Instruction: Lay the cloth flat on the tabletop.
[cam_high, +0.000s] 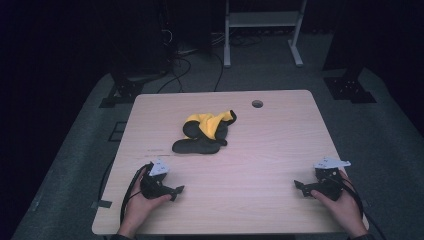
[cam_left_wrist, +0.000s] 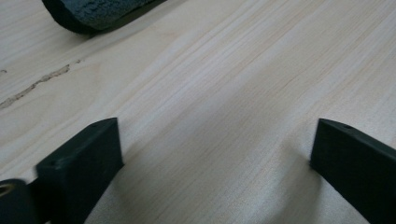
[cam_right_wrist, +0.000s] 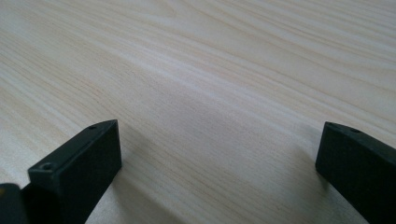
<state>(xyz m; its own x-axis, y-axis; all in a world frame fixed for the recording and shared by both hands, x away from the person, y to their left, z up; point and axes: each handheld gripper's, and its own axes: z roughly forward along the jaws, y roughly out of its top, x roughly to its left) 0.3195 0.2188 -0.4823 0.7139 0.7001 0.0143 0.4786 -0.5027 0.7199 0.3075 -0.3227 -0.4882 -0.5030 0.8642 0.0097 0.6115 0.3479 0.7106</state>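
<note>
A crumpled black and yellow cloth (cam_high: 205, 132) lies toward the far edge of the table (cam_high: 260, 150), long axis running from near-left to far-right. Left gripper (cam_high: 175, 191) and right gripper (cam_high: 300, 186) rest near the near corners, both released, holding nothing.

The surface (cam_high: 260, 150) is pale wood with fine straight grain, smooth with a soft sheen. The cloth (cam_high: 205, 131) is soft, crumpled fabric, yellow and black; its black part (cam_left_wrist: 93, 11) looks nubbly and matt. The fingers (cam_right_wrist: 79, 163) are matt black plastic with flat, smooth faces.
</note>
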